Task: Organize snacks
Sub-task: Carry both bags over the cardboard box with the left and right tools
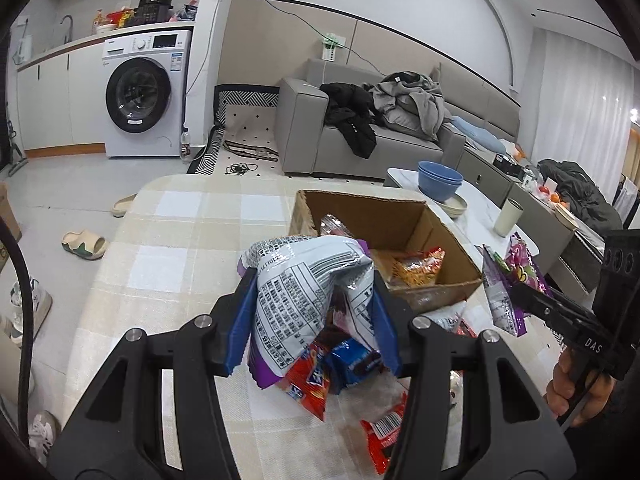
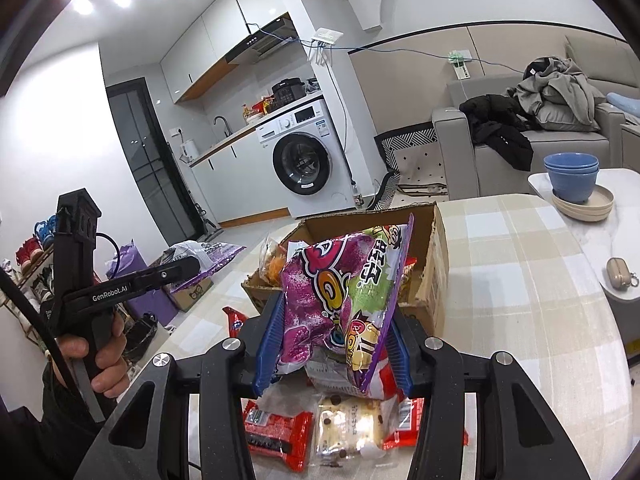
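My left gripper (image 1: 314, 312) is shut on a white and purple snack bag (image 1: 296, 296) with its printed back toward the camera, held above the table. My right gripper (image 2: 334, 340) is shut on a purple and green candy bag (image 2: 340, 292); that bag (image 1: 510, 280) also shows at the right of the left wrist view. Just beyond both stands an open cardboard box (image 1: 400, 216) with orange snack packs (image 1: 418, 266) inside. Red packets (image 1: 308, 380), a blue cookie pack (image 1: 356, 364) and a pale biscuit pack (image 2: 348, 424) lie loose on the checked tablecloth (image 1: 180, 248) beneath the grippers.
A side table with blue bowls (image 1: 438, 180), stacked plates and a cup (image 1: 506, 216) stands right of the box. A small pouch (image 2: 620, 274) lies on it. A grey sofa (image 1: 360, 140) with clothes, a washing machine (image 1: 140, 92) and slippers (image 1: 84, 244) on the floor lie beyond.
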Demonstrator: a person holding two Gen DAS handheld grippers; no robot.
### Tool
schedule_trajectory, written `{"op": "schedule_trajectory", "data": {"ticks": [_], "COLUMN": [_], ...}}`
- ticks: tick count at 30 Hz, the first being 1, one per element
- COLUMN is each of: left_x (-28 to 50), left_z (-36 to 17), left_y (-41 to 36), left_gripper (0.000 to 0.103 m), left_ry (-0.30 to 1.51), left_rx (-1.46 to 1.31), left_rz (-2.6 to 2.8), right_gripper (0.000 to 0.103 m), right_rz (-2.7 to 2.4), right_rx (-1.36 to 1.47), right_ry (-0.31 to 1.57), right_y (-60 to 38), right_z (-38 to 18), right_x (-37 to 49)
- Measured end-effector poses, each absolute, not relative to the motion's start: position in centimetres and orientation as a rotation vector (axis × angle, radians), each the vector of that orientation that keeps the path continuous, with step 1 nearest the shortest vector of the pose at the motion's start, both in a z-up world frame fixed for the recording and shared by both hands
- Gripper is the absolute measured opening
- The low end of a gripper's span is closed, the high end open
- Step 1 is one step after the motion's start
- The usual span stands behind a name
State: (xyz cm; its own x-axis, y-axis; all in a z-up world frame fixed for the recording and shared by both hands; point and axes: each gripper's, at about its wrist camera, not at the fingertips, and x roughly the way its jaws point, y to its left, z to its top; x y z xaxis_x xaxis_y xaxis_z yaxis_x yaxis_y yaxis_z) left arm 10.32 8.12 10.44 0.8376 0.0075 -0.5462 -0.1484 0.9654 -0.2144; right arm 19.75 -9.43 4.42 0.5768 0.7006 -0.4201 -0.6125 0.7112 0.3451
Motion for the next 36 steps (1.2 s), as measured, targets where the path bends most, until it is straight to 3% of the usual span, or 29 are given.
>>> {"op": "schedule_trajectory", "data": {"ticks": [22,36], "left_x": [17.3,24.1], "left_z": [8.7,7.6], "left_y": [10.2,6.9], "left_gripper": [0.049,0.049], "left_ry": [0.611,0.647], "left_rx": [-0.251,-0.233], "left_rz": [0.103,0.0], "right_gripper": [0.047,0.047], "right_rz": [0.737,0.731], "right_rx": [0.136,0.099], "right_ry": [0.596,0.628], "right_y": [-6.5,-4.9], "right_z": [4.5,4.0], "right_x": [25.1,28.0]}}
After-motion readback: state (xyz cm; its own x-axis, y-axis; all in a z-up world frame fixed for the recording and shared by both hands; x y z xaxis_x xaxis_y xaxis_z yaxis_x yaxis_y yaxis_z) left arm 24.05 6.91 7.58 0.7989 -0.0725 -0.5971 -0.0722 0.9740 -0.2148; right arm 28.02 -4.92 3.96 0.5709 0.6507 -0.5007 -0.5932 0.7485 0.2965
